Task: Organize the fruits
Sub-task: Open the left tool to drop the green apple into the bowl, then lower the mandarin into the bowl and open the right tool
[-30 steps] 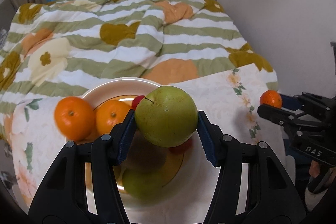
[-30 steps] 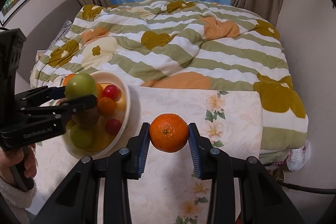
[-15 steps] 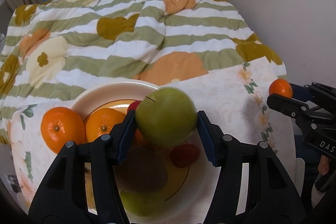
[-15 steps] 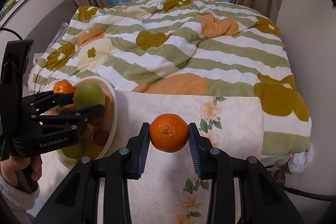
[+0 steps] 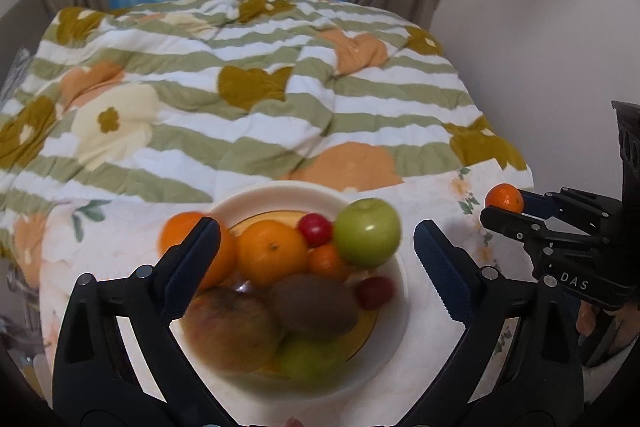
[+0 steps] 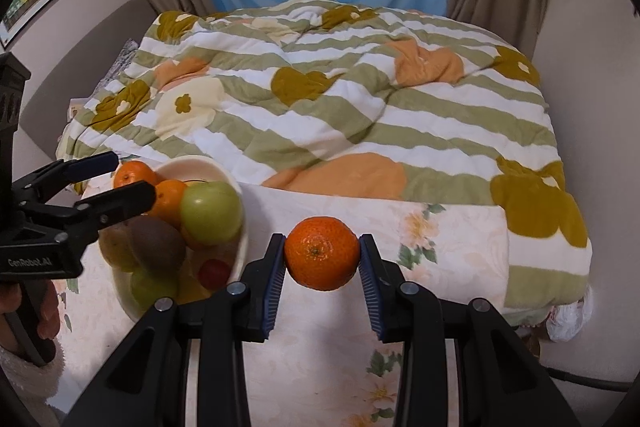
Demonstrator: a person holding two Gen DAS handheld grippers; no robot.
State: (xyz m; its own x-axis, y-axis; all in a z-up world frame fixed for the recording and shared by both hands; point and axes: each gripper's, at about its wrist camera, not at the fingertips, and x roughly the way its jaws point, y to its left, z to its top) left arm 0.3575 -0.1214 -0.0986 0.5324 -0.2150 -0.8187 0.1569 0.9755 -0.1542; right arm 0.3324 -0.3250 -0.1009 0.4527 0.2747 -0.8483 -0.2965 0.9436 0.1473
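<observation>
Your right claw (image 6: 322, 257) gripped the firm, light mandarin (image 6: 322, 253) across its middle; your left claw (image 5: 316, 261) hung open above the bowl (image 5: 394, 311).

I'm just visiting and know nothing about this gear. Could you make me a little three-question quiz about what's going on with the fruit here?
1. True or false: the right tool grips an orange.
2. Where does the green apple sit now: A) in the bowl on the other fruit, B) on the bedspread, C) in the left tool?
3. Fill in: the left tool is ____ (open/shut).

Key: 1 true; 2 A; 3 open.
</observation>
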